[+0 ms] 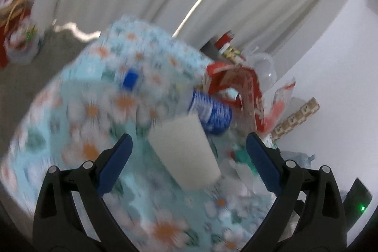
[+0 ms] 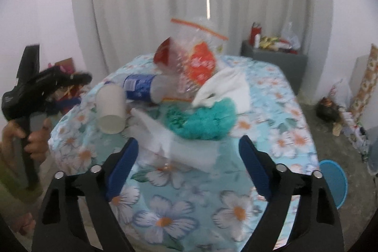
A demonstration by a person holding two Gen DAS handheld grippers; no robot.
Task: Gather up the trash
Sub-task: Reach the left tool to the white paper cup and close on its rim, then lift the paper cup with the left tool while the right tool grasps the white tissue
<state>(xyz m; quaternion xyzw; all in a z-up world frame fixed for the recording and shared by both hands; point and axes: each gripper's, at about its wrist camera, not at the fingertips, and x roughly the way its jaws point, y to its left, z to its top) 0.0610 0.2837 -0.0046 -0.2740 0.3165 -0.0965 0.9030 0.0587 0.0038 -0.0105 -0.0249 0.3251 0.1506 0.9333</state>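
A round table with a blue floral cloth (image 2: 283, 129) bears a pile of trash. A white paper cup (image 2: 111, 108) lies on its side at the left, next to a plastic bottle with a blue label (image 2: 139, 86). Behind are a clear zip bag with red wrappers (image 2: 193, 58), white tissues (image 2: 224, 89), a teal fluffy thing (image 2: 208, 122) and white paper (image 2: 170, 145). My right gripper (image 2: 186, 157) is open just before the white paper. My left gripper (image 1: 189, 150) is open, with the cup (image 1: 186, 152) between its fingers, untouched; the bottle (image 1: 210, 112) lies beyond. The left view is blurred.
A blue bin (image 2: 333, 183) stands on the floor right of the table. A grey box with bottles and wrappers (image 2: 274, 56) stands behind the table. Wrapping paper rolls (image 2: 363, 82) and clutter lean at the right wall. White curtains hang behind.
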